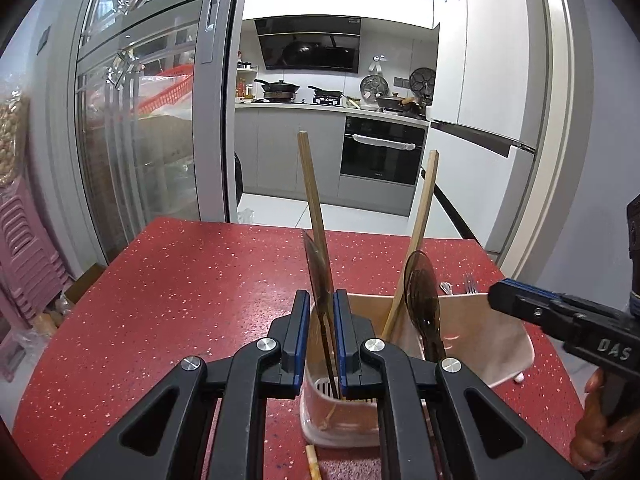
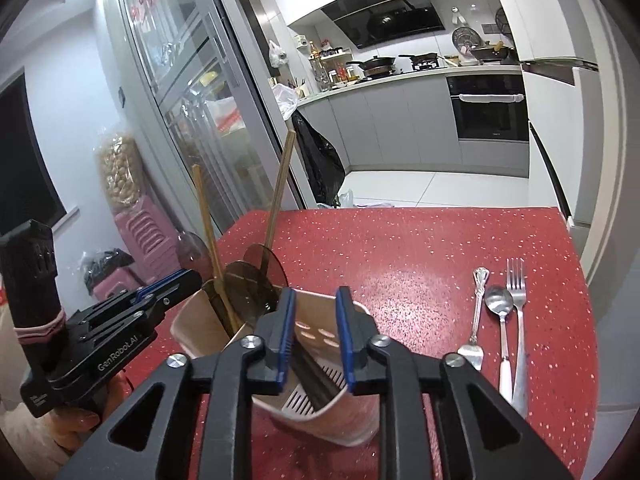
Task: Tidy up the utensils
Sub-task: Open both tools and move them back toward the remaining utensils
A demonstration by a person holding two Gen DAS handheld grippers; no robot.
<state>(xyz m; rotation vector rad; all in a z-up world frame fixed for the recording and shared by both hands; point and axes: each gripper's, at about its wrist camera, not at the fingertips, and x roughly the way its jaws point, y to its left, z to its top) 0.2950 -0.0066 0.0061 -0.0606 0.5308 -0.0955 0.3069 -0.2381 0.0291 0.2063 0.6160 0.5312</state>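
Observation:
A beige utensil holder (image 1: 480, 336) (image 2: 320, 400) stands on the red table. Two dark translucent ladles with wooden handles stand in it. My left gripper (image 1: 322, 332) is shut on one dark ladle (image 1: 318, 276), its handle (image 1: 310, 184) pointing up; from the right wrist view this gripper (image 2: 172, 284) reaches the holder's left side. The second ladle (image 1: 422, 300) (image 2: 264, 276) leans in the holder. My right gripper (image 2: 316, 340) is open and empty, its jaws over the holder's divided compartment. A spoon (image 2: 500, 320), a fork (image 2: 518, 312) and a small server (image 2: 476, 320) lie on the table to the right.
The red speckled table (image 1: 180, 300) (image 2: 420, 248) ends at a far edge facing the kitchen. A glass sliding door (image 1: 140, 120) is at the left. A wooden stick end (image 1: 313, 460) lies on the table by the holder's base. Pink stools (image 2: 144, 236) stand beside the table.

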